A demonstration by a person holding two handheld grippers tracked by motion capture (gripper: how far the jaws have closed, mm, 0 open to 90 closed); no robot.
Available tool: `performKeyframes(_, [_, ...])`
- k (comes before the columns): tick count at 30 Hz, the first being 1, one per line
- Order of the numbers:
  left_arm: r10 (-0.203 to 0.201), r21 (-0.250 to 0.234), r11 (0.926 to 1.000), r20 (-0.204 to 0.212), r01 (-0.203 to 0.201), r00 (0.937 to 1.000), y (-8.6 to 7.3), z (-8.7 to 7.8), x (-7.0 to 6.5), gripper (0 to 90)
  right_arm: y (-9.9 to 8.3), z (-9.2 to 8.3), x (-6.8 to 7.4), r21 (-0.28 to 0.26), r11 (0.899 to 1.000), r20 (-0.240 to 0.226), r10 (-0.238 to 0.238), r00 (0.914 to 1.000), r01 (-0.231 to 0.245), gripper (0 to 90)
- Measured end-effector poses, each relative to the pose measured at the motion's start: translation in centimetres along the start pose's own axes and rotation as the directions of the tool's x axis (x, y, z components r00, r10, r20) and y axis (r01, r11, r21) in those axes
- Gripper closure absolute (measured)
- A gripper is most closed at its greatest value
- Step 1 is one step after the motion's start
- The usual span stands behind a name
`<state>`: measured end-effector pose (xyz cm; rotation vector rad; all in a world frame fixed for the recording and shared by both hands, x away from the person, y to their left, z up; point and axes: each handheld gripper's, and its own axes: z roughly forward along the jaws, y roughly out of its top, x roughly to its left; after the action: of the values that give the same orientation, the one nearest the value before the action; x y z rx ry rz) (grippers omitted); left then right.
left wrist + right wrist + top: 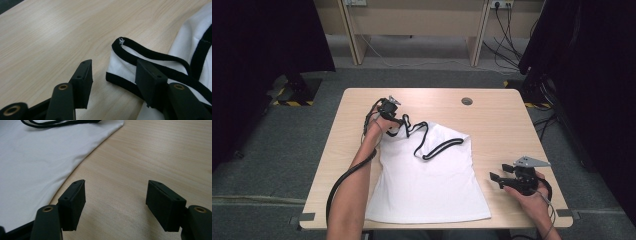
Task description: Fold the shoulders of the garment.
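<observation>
High view showed a wooden surface [492, 120] with a white top [427, 185] spread flat on it, trimmed in black along the straps and neckline, its hem towards the person's side and its straps [439, 147] looping at the far end. On the left, the left hand-held gripper [396, 120] sat at the garment's upper left corner, right by the strap there. Left gripper view had its jaws parted, one over bare wood and the other lying over the white cloth beside a black strap loop [150, 53]; nothing was pinched between the pads, so it was released. Moving across, the white top covered the middle of the surface, its right edge curving towards the right hand-held gripper [498, 179], which rested just beside the cloth near the front edge. Right gripper view showed those jaws standing wide apart over bare wood, released, with the garment's edge [82, 157] just off to one side.
</observation>
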<state>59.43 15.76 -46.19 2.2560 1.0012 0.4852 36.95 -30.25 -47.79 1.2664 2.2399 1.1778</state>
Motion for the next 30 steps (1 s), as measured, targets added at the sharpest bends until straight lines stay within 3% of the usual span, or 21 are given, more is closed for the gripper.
performKeyframes(6, [0.004,0.006,1.0,0.009,-0.004,1.0,0.2,0.6,-0.2,51.8,0.0,0.0,0.0,0.0,1.0,0.0,-0.003,1.0,0.003,32.5])
performKeyframes(14, [0.012,-0.004,0.9999,0.054,-0.012,0.9985,0.4,0.9,-0.8,79.5,0.0,0.0,0.0,0.0,1.0,0.0,-0.006,1.0,0.006,32.4])
performKeyframes(18, [0.011,-0.014,0.9999,0.069,-0.01,0.9976,0.6,0.8,-0.9,83.8,0.0,0.0,0.0,0.002,1.0,-0.002,-0.004,1.0,0.004,32.3])
performKeyframes(25, [0.04,-0.106,0.9938,0.055,-0.034,0.9977,1.4,-2.0,-1.2,84.4,0.0,0.0,0.0,0.002,1.0,-0.004,0.0,1.0,0.0,32.4])
performKeyframes(28, [0.072,-0.137,0.9885,0.048,-0.064,0.9963,1.6,-3.8,-1.7,84.4,0.0,0.0,0.0,0.002,1.0,-0.002,-0.003,1.0,0.003,32.3])
performKeyframes(29, [0.101,-0.152,0.984,0.045,-0.093,0.9939,1.5,-5.0,-2.3,84.4,0.0,0.0,0.0,0.002,1.0,-0.001,-0.005,1.0,0.005,32.4])
performKeyframes(30, [0.101,-0.152,0.984,0.045,-0.093,0.9939,1.5,-5.0,-2.3,84.4,0.0,0.0,0.0,0.002,1.0,-0.001,-0.005,1.0,0.005,32.4])
